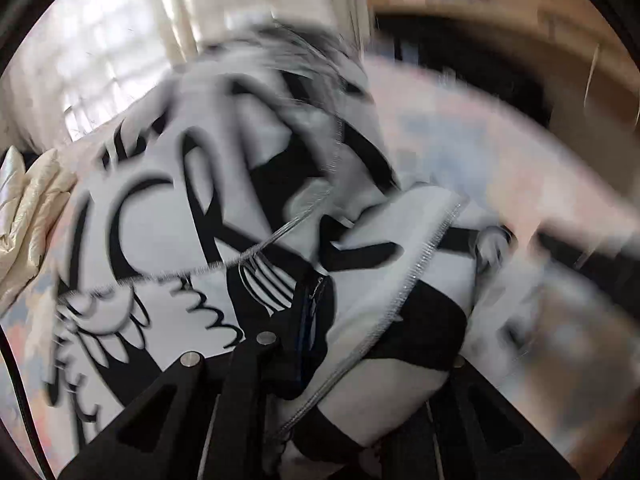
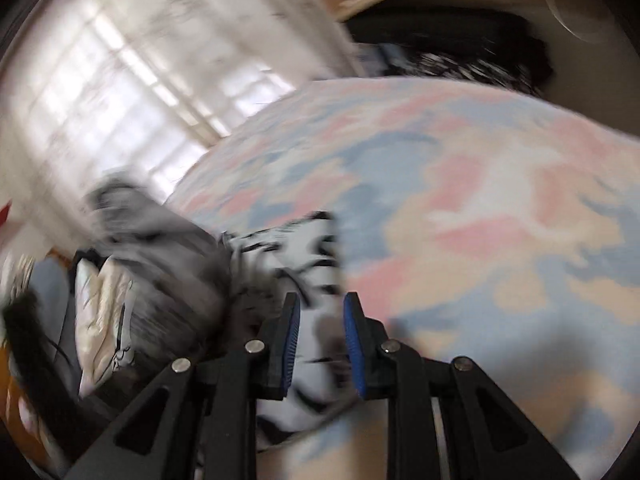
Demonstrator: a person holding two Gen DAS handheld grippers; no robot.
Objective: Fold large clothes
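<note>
Left wrist: one black-and-white garment (image 1: 168, 216) pinched in left tongs (image 1: 320, 320); right tongs (image 2: 322, 336) parted, empty.

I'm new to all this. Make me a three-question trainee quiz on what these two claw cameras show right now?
1. True or false: the left claw is clamped on the black-and-white printed garment.
2. The right claw's blue pads: A) pinching cloth, B) apart with a gap.
3. Fill in: the garment lies on a pastel patterned ____.

Key: 1 true; 2 B; 3 bedspread.
</note>
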